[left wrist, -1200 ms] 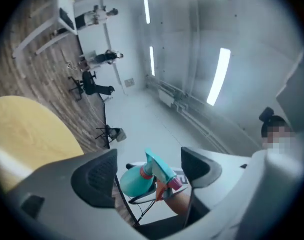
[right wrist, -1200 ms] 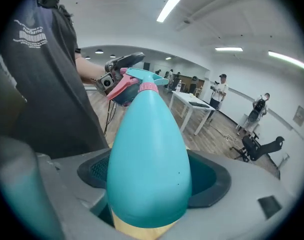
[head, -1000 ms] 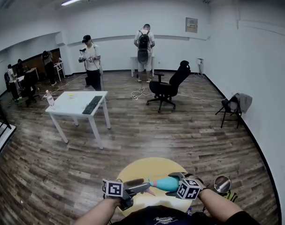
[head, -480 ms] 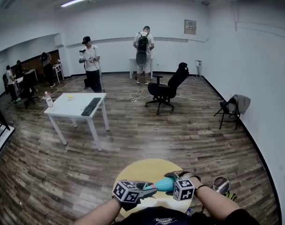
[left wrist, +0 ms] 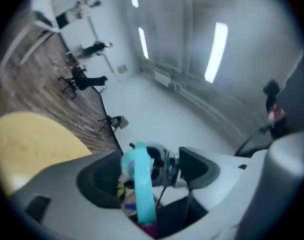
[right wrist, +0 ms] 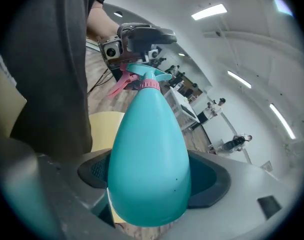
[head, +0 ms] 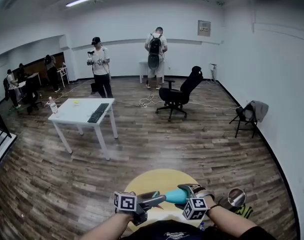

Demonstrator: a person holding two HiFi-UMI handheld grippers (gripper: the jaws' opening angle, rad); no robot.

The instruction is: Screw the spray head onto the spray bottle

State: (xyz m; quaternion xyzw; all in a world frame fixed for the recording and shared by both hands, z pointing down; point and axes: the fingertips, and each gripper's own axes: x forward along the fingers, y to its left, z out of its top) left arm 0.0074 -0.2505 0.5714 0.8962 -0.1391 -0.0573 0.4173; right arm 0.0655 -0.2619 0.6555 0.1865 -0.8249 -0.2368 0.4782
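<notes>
Round and pale yellow, the surface [head: 157, 180] lies at the near edge of a large room with a brown wood-plank floor [head: 202, 144]. Just above it the teal teardrop-shaped plastic spray bottle [right wrist: 149, 154] is held on its side, clear of the surface. Its wide base is clamped between the jaws of the right hand-held gripper [right wrist: 152, 171] and its neck points left. On the neck, over a pink collar [right wrist: 149, 84], sits the teal spray head [left wrist: 139, 176] with its pink trigger [right wrist: 119, 87]; how far it is screwed down cannot be told. The left hand-held gripper [left wrist: 146, 173] faces the bottle from the left, and its jaws have just been opening. They stand wide apart with the spray head between them, and no pad is seen pressing on it. Farther off to the left stands a white table [head: 71, 115] bearing a black keyboard [head: 98, 112] and a small clear bottle [head: 53, 105]. A black office chair [head: 178, 93] stands at mid-room, a dark folding chair [head: 251, 111] draped with grey cloth stands at the right, and several people [head: 155, 54] stand at the far end of the room
</notes>
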